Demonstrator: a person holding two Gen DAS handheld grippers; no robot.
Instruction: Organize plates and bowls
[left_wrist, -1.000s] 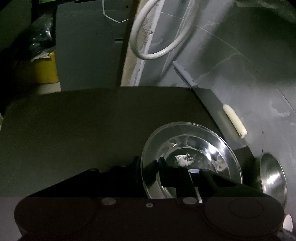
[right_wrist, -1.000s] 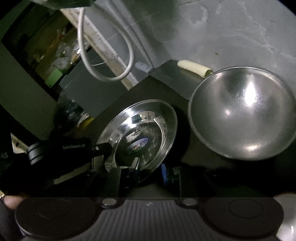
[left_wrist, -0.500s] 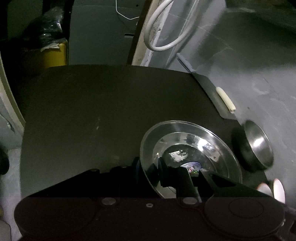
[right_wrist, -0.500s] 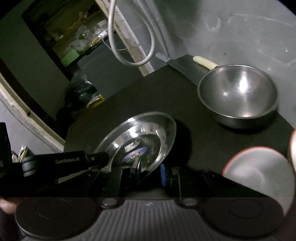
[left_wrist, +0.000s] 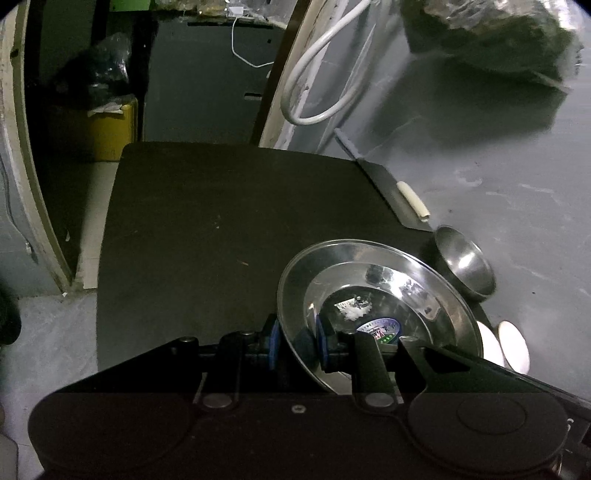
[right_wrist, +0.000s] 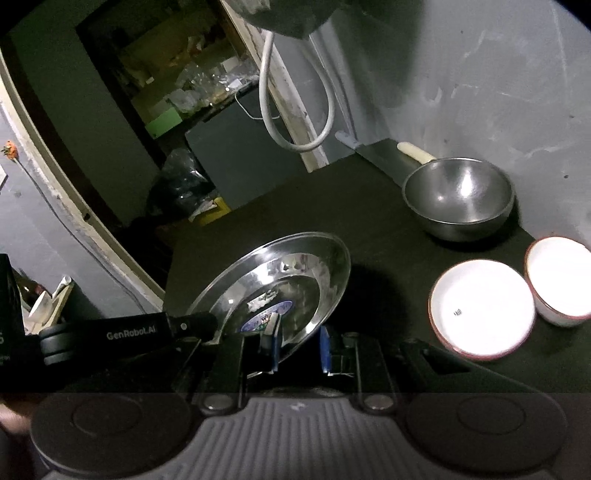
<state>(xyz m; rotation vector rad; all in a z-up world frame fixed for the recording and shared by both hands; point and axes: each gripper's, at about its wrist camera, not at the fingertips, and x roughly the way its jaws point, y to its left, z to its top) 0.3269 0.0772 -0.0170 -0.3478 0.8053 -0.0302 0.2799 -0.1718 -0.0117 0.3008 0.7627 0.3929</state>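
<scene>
1. In the left wrist view we see our left gripper (left_wrist: 297, 345) clamped on the near rim of the steel plate (left_wrist: 373, 295), one blue pad outside the rim and one inside the dish.
2. The plate is tilted, with dark table (left_wrist: 221, 229) beyond it. A blue-and-green sticker (left_wrist: 380, 328) sits in its centre.
3. Right of the plate, this view catches the steel bowl (left_wrist: 465, 262) edge-on by the grey wall (left_wrist: 498, 166), and only bright slivers of the two white bowls (left_wrist: 511, 347) at the plate's right edge.
4. Behind the plate, at the table's far right corner, lies a cream stick (left_wrist: 413, 201); a white hose (left_wrist: 321, 85) loops on the wall above.
5. Far left of the plate, past the table edge, this view alone shows a yellow bin (left_wrist: 110, 129).
6. In the right wrist view, left of the plate (right_wrist: 295, 273), we see the left gripper's arm (right_wrist: 129, 336) reaching to the plate's left rim, printed "GenRobot.AI".
7. Our right gripper (right_wrist: 299, 349) is closed on the plate's near rim, which passes between the blue pads.
8. Right of the plate, this view shows what the other crops: the steel bowl (right_wrist: 458, 195) whole and upright by the wall, and nearer us a white bowl (right_wrist: 484, 306) with a smaller one (right_wrist: 561, 280) just beside it on its right.
</scene>
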